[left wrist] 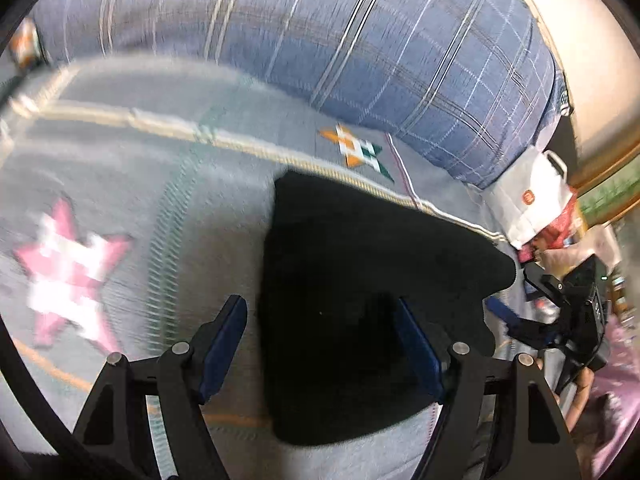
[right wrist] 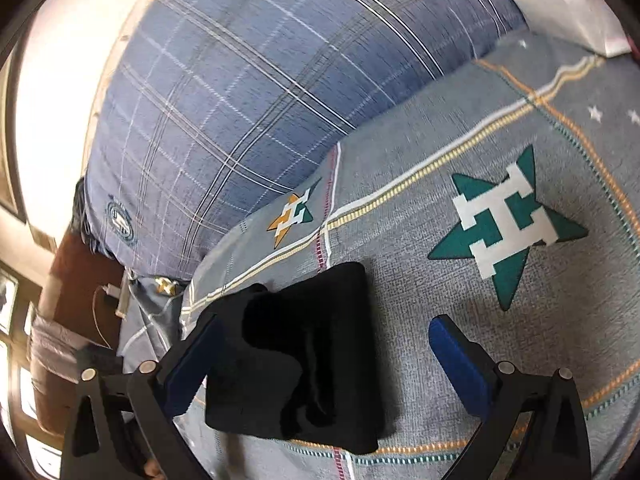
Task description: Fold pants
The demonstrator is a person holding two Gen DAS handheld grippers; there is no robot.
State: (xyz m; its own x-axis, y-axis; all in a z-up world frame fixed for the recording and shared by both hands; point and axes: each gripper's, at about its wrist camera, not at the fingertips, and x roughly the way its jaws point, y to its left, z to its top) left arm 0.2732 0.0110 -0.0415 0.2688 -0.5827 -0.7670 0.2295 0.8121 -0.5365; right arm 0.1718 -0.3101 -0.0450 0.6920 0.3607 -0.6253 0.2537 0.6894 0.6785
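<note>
Both grippers, left (left wrist: 320,352) and right (right wrist: 324,360), I held wide and empty; pants (right wrist: 304,356) lay folded at lower centre, apparently just released.

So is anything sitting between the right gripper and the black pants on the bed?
Nothing visible. The right gripper is open just above the folded black pants, which lie on the star-patterned bedspread. The plaid pillow sits well behind.

Grey star-patterned bedsheet (right wrist: 440,300) carries folded black pants (right wrist: 304,352) and plaid pillow (right wrist: 240,100)
</note>
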